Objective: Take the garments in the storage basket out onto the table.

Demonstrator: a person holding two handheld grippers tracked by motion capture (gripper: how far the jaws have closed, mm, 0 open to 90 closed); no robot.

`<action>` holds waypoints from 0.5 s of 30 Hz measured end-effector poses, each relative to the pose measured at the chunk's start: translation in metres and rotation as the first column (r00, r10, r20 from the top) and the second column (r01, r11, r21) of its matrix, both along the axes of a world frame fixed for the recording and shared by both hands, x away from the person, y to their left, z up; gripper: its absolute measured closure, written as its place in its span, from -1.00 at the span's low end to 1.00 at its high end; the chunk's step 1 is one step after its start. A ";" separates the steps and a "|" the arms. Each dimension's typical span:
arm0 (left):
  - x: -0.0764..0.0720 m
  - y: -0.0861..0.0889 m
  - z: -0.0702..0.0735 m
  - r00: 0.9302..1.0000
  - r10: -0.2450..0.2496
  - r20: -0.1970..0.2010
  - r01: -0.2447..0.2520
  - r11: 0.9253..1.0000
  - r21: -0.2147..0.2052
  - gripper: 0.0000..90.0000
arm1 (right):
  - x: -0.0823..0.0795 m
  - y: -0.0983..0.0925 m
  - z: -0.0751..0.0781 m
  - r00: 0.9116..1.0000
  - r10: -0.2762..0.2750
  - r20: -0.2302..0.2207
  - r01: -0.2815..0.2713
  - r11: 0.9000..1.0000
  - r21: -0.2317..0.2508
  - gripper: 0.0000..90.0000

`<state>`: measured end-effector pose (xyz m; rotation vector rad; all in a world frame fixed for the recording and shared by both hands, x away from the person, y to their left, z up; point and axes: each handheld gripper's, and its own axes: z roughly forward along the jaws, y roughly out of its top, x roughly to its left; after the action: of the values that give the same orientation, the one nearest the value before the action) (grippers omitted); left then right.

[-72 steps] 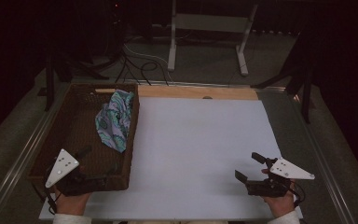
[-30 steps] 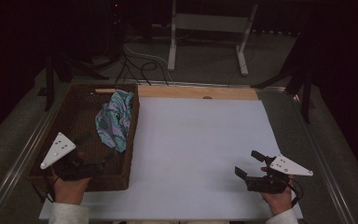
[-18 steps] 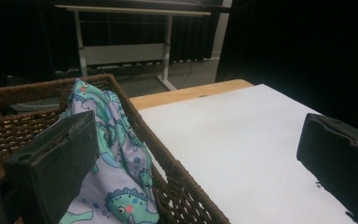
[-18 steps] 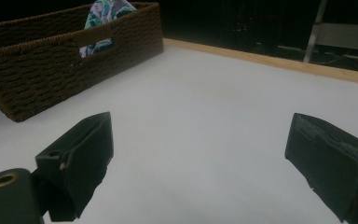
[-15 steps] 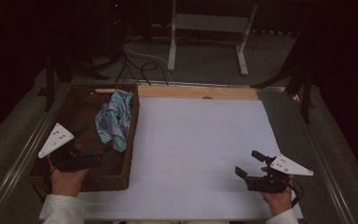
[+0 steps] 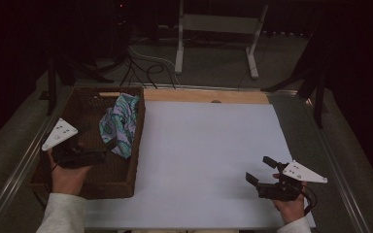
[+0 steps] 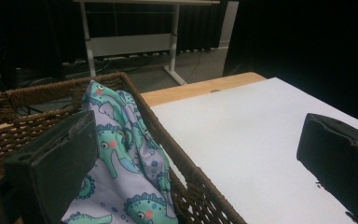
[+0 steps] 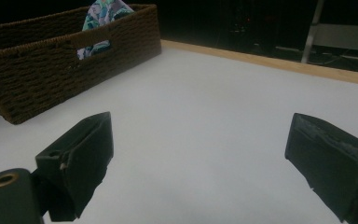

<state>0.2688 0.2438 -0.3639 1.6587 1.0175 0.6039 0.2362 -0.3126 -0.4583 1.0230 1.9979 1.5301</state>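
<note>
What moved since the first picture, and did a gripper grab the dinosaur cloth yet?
The left gripper moved forward over the wicker basket and turned toward the dinosaur-print cloth, jaws open, not gripping it yet. The right gripper stayed open over the white table cover; cloth and basket stayed put.

The room is dark — black walls or curtains, it is hard to tell which, close it in on every side. A grey floor (image 6: 213, 63) lies beyond the table. On it stands a pale metal stand (image 6: 218, 29) with two splayed feet, and a tangle of black cables (image 6: 141, 60) runs left of it.
</note>
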 end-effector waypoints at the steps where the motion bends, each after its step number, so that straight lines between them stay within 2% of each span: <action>1: 0.001 0.000 0.001 1.000 -0.002 -0.001 0.002 1.000 0.006 -1.00 | 0.000 0.000 0.000 1.000 -0.001 0.000 0.001 1.000 -0.001 -0.83; 7: 0.007 0.003 0.006 1.000 0.001 0.002 -0.001 1.000 -0.002 -1.00 | 0.000 0.000 0.000 1.000 0.000 0.001 0.000 1.000 0.000 -0.83; 15: 0.016 0.002 0.012 1.000 -0.019 0.005 0.019 1.000 0.000 -1.00 | 0.000 0.001 0.000 1.000 0.002 0.001 -0.002 1.000 -0.002 -0.83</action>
<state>0.2845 0.2460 -0.3516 1.6645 0.9971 0.5950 0.2362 -0.3119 -0.4585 1.0191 1.9999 1.5291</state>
